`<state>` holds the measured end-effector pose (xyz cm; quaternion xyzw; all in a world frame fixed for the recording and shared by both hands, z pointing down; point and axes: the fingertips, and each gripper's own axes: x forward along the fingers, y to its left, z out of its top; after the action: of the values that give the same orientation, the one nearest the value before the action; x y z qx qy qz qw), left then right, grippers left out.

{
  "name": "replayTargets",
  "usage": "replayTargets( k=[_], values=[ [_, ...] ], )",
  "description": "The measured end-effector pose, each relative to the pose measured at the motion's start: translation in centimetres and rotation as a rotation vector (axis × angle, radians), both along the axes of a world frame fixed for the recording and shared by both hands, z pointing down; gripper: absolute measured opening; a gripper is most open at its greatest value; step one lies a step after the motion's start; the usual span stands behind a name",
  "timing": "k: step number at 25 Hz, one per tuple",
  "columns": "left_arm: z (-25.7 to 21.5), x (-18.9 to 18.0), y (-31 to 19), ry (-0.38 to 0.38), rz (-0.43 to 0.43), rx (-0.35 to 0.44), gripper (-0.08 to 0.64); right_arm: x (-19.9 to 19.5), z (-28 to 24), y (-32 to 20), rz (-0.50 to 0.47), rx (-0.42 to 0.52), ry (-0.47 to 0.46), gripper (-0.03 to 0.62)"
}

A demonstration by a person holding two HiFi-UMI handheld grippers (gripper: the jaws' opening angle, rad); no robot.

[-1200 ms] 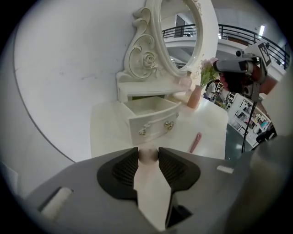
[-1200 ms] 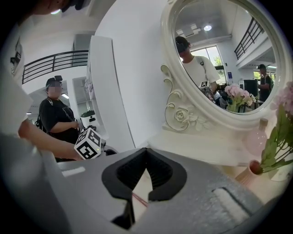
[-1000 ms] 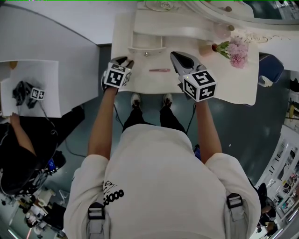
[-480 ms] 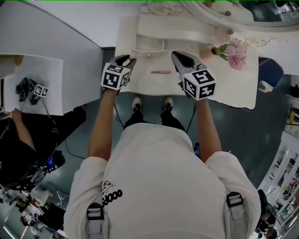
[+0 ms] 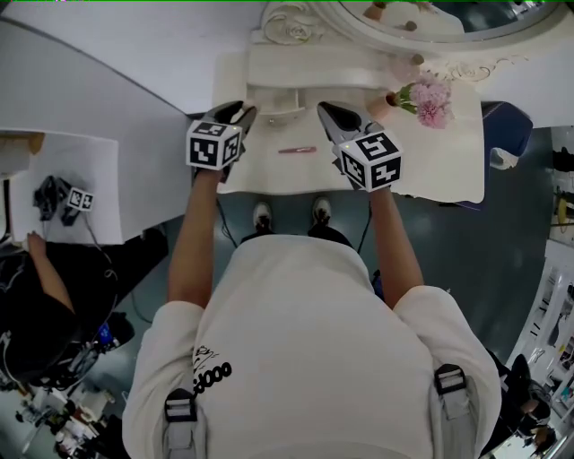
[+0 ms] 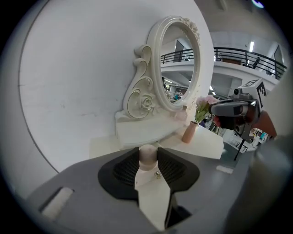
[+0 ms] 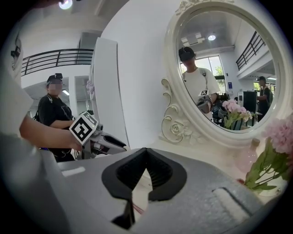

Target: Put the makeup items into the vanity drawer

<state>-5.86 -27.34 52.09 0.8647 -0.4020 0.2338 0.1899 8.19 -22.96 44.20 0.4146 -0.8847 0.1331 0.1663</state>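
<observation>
Now the left gripper [image 5: 240, 111] has its jaws closed on a small round pale pink makeup item [image 6: 147, 153]. The item is pinched between the black pads, up off the vanity top [image 5: 430, 166]. The right gripper [image 7: 146, 153] is squeezed tight with nothing in it. Out on the top, between the two grippers, lies a thin pink stick [image 5: 297, 150], which looks like one more makeup item waiting its turn. A bit farther back is the little drawer [image 5: 276, 106], close to the left gripper's tips. It looks pulled out a little, but I cannot tell for sure. The job in hand, I think, is to carry the round item to that drawer. To do it well, the squeeze should not get looser on the way, since a round thing can pop out and roll. Bring it right over the drawer's open part, go down low, and only then let the jaws open. The right gripper is best held off to the side. Along the back edge, to the right, a vase [image 5: 392, 97] of pink flowers [image 5: 429, 97] stands by the mirror [image 5: 448, 18], so do not bump it.
</observation>
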Motion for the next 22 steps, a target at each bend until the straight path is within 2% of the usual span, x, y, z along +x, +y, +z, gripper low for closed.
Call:
replayTargets(
  k=[4,9,12,17,22],
  values=[
    [0.5,1.5,-1.4,-0.031,0.038,-0.001,0.143,1.0,0.0,-0.1,0.026,-0.002,0.01,0.003],
    [2.6,2.5,-2.7,-0.106,0.07,-0.042,0.144,2.3,0.6,0.0,0.058,-0.017,0.017,0.003],
    [3.9,2.5,-3.4,-0.186,0.078,-0.042,0.144,2.8,1.1,0.1,0.072,-0.028,0.02,0.003],
    [5.7,1.8,-5.0,-0.363,0.097,-0.008,0.146,3.5,1.7,0.0,0.085,-0.045,0.024,0.003],
    [8.3,1.5,-5.2,-0.466,0.137,-0.063,0.152,3.6,2.1,0.0,0.088,-0.056,0.025,0.003]
  ],
)
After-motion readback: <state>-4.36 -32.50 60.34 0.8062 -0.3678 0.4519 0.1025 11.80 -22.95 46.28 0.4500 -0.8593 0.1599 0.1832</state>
